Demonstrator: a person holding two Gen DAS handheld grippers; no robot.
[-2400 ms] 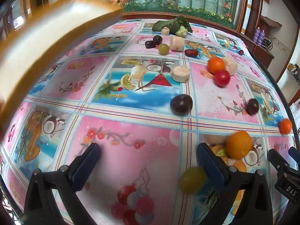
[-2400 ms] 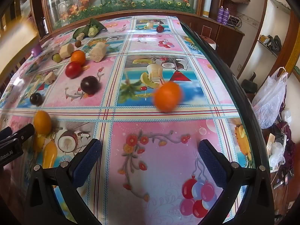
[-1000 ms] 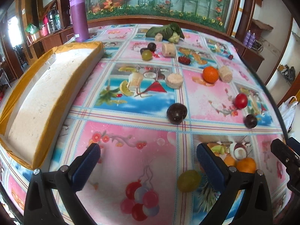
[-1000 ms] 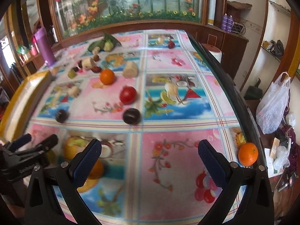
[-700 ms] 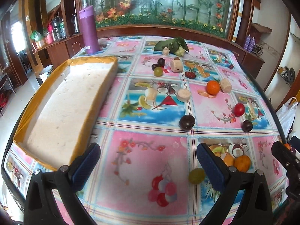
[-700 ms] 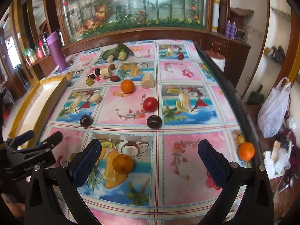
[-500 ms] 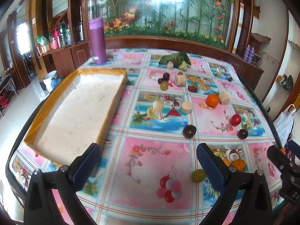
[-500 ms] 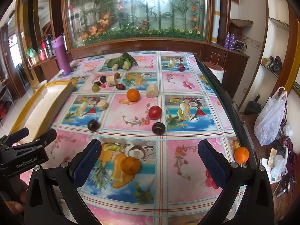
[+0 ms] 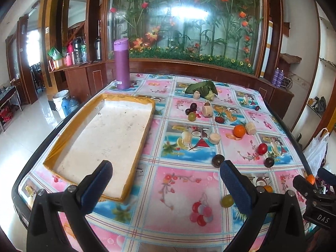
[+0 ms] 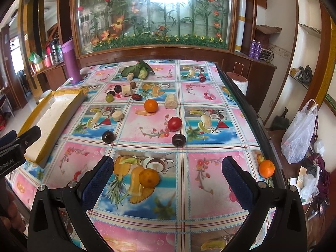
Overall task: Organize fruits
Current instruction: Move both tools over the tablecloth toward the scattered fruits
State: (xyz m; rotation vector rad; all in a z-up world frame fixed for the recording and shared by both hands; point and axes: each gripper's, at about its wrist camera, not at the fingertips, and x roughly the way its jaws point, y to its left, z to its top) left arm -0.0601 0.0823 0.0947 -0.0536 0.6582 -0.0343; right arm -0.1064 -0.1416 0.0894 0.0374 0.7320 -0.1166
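Fruits lie scattered over the patterned tablecloth. In the right wrist view an orange (image 10: 149,177) lies near the front, a second orange (image 10: 151,105) farther back, a third orange (image 10: 266,168) at the right edge, a red tomato (image 10: 174,123) and two dark plums (image 10: 178,139) (image 10: 108,136) mid-table. In the left wrist view a green grape (image 9: 226,201) lies near the right finger. The white tray with yellow rim (image 9: 100,138) is empty at left. My left gripper (image 9: 166,185) and right gripper (image 10: 168,176) are both open, empty, raised above the table's front.
A purple bottle (image 9: 121,63) stands at the far left corner. Green leafy vegetables (image 10: 137,69), pale cut chunks (image 10: 170,101), a green grape (image 10: 109,98) and dark fruits lie at the back. The table's right edge (image 10: 252,117) drops to a floor with a plastic bag (image 10: 300,134).
Both grippers have pulled back and risen, so more of the table and room shows. The orange that rolled has stopped at the table's right edge. Both grippers stay open.
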